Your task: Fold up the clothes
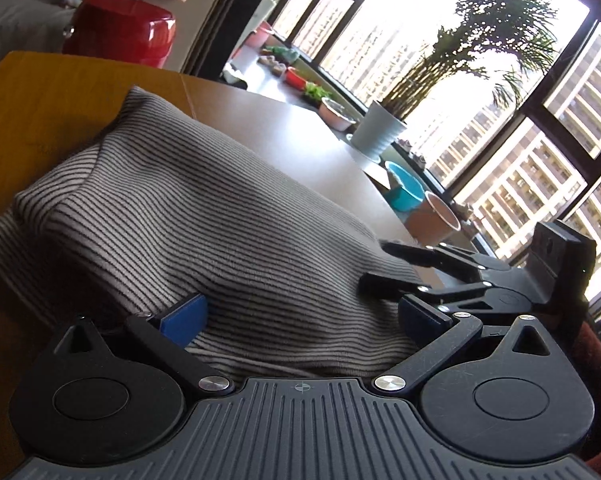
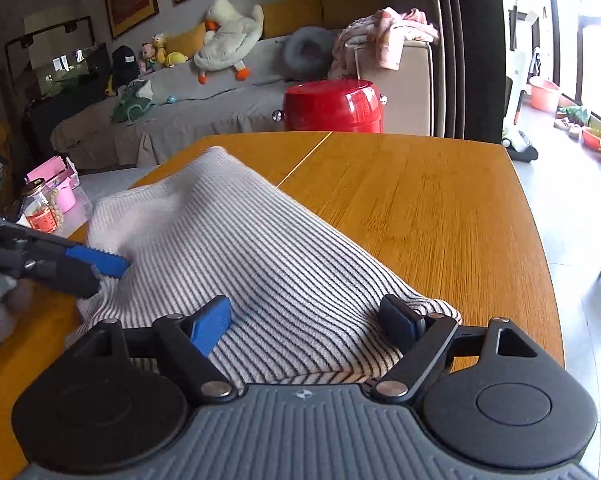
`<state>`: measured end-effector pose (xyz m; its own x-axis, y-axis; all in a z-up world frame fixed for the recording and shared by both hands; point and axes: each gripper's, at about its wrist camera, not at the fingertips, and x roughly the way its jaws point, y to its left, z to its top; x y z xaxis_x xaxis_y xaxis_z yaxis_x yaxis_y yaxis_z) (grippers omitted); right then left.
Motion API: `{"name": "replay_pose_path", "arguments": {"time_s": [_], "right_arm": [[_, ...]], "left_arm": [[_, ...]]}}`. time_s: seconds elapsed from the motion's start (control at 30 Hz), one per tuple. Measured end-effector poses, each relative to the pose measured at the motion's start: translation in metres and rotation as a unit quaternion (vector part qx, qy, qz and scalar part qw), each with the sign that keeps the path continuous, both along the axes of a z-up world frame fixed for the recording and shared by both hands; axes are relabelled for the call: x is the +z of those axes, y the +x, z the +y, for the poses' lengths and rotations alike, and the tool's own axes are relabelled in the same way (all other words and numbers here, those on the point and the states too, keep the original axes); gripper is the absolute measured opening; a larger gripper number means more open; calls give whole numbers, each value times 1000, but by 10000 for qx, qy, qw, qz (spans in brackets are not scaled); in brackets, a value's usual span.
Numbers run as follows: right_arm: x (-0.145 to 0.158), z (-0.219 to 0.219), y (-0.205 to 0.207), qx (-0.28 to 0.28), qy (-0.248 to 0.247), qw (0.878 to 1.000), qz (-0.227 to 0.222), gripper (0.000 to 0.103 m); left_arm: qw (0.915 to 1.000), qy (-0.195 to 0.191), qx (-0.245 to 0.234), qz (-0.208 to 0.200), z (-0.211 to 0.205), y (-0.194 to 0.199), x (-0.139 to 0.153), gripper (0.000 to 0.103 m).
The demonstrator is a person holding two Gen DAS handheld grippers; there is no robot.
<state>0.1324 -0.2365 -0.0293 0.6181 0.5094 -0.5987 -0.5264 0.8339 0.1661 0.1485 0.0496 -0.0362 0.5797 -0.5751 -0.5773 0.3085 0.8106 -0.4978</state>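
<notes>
A grey-and-black striped knit garment (image 1: 204, 216) lies folded on the wooden table (image 1: 40, 112); it also shows in the right wrist view (image 2: 252, 248). My left gripper (image 1: 300, 316) is open, its blue pads spread wide over the garment's near edge. My right gripper (image 2: 312, 320) is open too, its pads resting on the garment's near corner. The right gripper shows in the left wrist view (image 1: 420, 264) at the garment's right edge. The left gripper shows in the right wrist view (image 2: 96, 264) at the garment's left edge.
The table (image 2: 420, 200) stretches on to the right of the garment. A red stool (image 2: 332, 106) and a sofa (image 2: 220, 92) stand beyond its far edge. A jar (image 2: 40, 210) and a pink box (image 2: 60, 180) sit at the left. A potted plant (image 1: 380, 128) and bowls line the window.
</notes>
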Motion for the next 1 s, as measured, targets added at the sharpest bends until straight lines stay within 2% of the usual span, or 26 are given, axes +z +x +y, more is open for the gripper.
{"name": "replay_pose_path", "arguments": {"time_s": [0.13,0.27,0.43,0.63,0.7,0.77,0.9,0.93,1.0], "right_arm": [[2,-3,-26,287,-28,9995,86,86],[5,9,-53,626,62,9978,208,96],[14,34,-75,1089,-196,9939,-33,100],[23,31,-49,897,325,9954,40,103],[24,30,-41,804,519,9954,97,103],[9,30,-29,556,844,9944,309,103],[-9,20,-15,34,1696,9840,541,103],[-12,17,-14,-31,1813,9816,592,103],[-12,15,-17,49,1735,9830,602,103]], "left_arm": [[10000,-26,64,-9,4,15,-5,103],[9998,-4,170,-127,1,32,-8,103],[9995,106,182,-240,-1,40,-10,103],[9997,-146,130,-110,13,32,-14,103],[9998,-42,98,-156,10,31,-13,103],[9996,165,53,-217,4,29,-12,103],[9983,471,-46,-352,-4,26,-12,103],[9980,499,-54,-386,-5,24,-12,103],[9977,526,-42,-430,-6,23,-12,103]]}}
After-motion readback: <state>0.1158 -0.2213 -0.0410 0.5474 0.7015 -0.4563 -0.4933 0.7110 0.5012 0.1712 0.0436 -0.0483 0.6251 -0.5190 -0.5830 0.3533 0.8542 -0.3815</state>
